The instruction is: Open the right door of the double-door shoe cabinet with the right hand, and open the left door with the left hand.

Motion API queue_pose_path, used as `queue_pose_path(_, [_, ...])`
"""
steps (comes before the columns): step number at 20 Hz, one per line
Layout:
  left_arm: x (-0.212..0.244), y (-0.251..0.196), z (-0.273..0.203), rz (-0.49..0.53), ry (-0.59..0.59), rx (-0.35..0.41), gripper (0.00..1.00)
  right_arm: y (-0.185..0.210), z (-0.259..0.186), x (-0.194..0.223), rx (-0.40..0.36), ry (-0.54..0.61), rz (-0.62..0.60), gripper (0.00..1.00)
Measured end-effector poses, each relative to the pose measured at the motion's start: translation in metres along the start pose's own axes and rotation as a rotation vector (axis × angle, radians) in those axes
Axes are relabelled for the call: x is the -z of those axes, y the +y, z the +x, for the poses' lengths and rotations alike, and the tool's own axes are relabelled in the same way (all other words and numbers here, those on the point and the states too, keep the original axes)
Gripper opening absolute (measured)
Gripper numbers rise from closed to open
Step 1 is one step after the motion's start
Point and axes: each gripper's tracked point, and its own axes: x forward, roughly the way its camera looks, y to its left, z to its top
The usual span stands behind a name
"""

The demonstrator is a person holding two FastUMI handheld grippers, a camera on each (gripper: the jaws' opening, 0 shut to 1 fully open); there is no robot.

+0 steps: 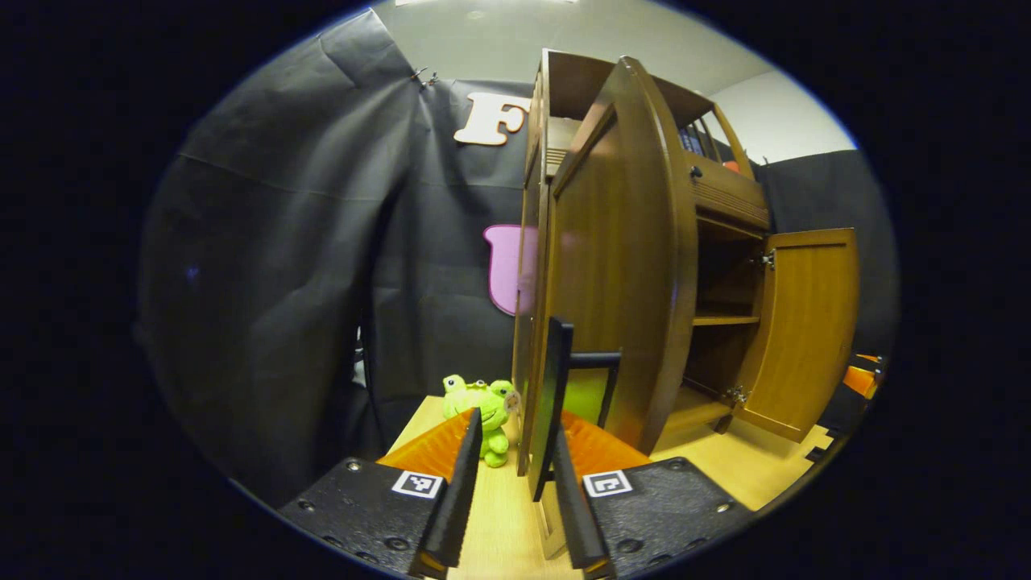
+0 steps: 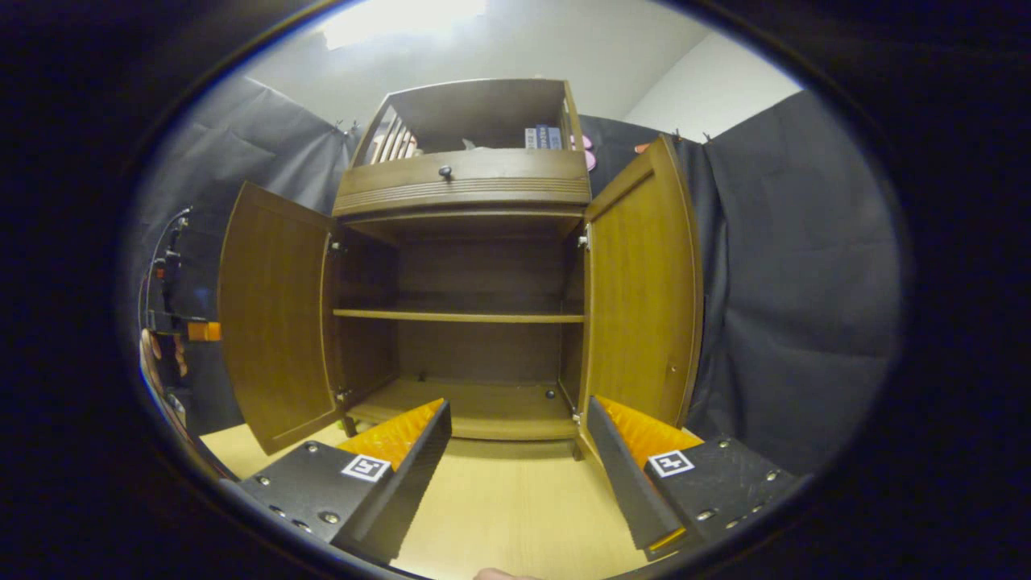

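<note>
- Left gripper [image 1: 515,495] sits low with its fingers narrowly apart; the free edge of the left door [image 1: 616,266] stands between them, but whether both fingers press on it I cannot tell.
- Right gripper [image 2: 515,467] is spread wide and holds nothing, hanging over the light wooden tabletop [image 2: 499,515] in front of the cabinet's open middle.
- By my reading the task is at its last step: the right door [image 2: 640,282] is swung out, and in the right gripper view the left door also stands well open.
- The next move, as I judge it, is to let go of the door edge and draw the left gripper straight back; a sideways pull could drag the door.
- Just beside the left gripper's fingers, a green frog toy [image 1: 483,407] sits on the tabletop, near the cabinet's left side, so there is little room that way.
- Between the two doors the way is open, and the tabletop ahead of the right gripper is bare up to the shoe cabinet [image 2: 463,185].
- Inside, a shelf [image 2: 459,316] crosses the middle, with nothing seen on it or on the floor below.
- Farthest back, black cloth walls close in on both sides of the cabinet.
</note>
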Motion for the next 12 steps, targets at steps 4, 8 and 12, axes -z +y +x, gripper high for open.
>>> queue_pose_path(4, [-0.013,-0.006,-0.012,0.037,-0.046,-0.001,0.61,-0.005,-0.004,0.008,-0.014,0.002,0.008,1.00])
queue_pose_path(8, [-0.030,0.023,-0.038,0.035,-0.111,-0.087,0.65,-0.016,-0.002,0.017,0.001,0.021,0.015,1.00])
queue_pose_path(12, [-0.049,0.020,-0.063,0.021,-0.136,-0.115,0.95,-0.017,-0.004,0.013,0.006,0.015,0.022,1.00])
